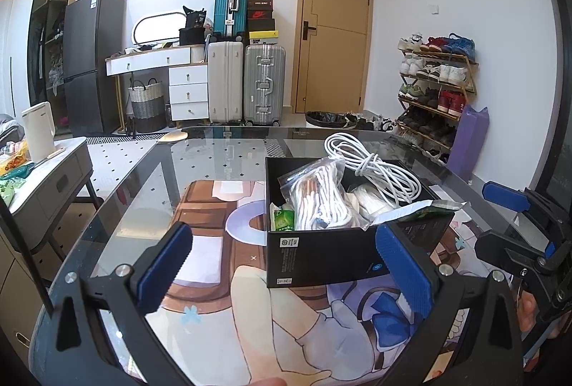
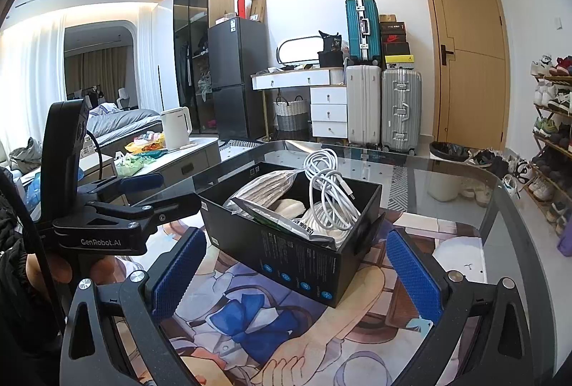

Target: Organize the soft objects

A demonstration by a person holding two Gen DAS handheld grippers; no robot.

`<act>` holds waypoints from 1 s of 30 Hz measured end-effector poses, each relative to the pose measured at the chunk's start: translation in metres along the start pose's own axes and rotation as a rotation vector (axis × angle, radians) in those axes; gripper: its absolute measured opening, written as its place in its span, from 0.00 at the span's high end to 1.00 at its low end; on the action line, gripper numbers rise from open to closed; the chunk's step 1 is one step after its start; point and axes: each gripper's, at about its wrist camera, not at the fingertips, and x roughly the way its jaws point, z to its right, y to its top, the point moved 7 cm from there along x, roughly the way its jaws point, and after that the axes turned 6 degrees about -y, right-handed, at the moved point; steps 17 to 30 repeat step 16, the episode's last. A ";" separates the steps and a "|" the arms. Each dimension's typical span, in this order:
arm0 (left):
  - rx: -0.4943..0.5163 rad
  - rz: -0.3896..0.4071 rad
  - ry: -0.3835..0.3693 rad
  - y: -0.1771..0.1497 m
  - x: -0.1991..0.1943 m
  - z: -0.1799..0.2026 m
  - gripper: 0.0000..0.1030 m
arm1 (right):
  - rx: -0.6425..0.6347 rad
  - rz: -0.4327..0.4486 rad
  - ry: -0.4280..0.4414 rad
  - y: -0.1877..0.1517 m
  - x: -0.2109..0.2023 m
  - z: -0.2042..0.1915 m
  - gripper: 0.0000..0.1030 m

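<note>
Right at centre frame in both views sat the black box [image 1: 323, 255], parked on the glass worktop [image 1: 221, 157] on top of a printed anime mat [image 1: 221, 264]. It was stuffed pretty full: a coiled white cable [image 1: 371, 164] piled at the back, a clear zip bag [image 1: 318, 193] of white stuff leaning toward the upper left of the box, a small green packet [image 1: 282, 219] tucked in its lower-left corner, and a silver-and-green pouch [image 1: 425, 209] lying over the box's right edge.

The left hand-held gripper [image 1: 286, 264] was spread wide, nothing between the blue pads [image 1: 164, 268], and the box sat just beyond them. In the left wrist view the right pad overlapped the box's lower-right corner, but I couldn't tell if it was actually touching.

The right hand-held gripper [image 2: 295, 273] was also gaping open and holding nothing, pads either side of the box's near corner in the lower half of the right wrist view. From that side the cable [image 2: 329, 186] and a grey striped bag [image 2: 264, 187] stuck up out of the box [image 2: 296, 261], with the pouch [image 2: 286, 225] draped over the near rim.

Each one showed up in the other's camera too: the right at the right edge of the left view, the left at the left edge of the right view.

Background: suitcases [image 1: 246, 78], a door [image 1: 336, 28] and a shoe rack [image 1: 436, 89] on the right.
</note>
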 end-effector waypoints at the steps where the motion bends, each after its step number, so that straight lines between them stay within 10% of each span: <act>1: 0.001 0.001 0.001 0.000 0.000 0.000 0.00 | 0.000 0.001 0.000 0.000 0.000 0.001 0.01; 30: 0.005 0.000 0.013 0.000 0.000 0.000 0.00 | 0.002 0.000 0.001 0.000 0.000 0.001 0.01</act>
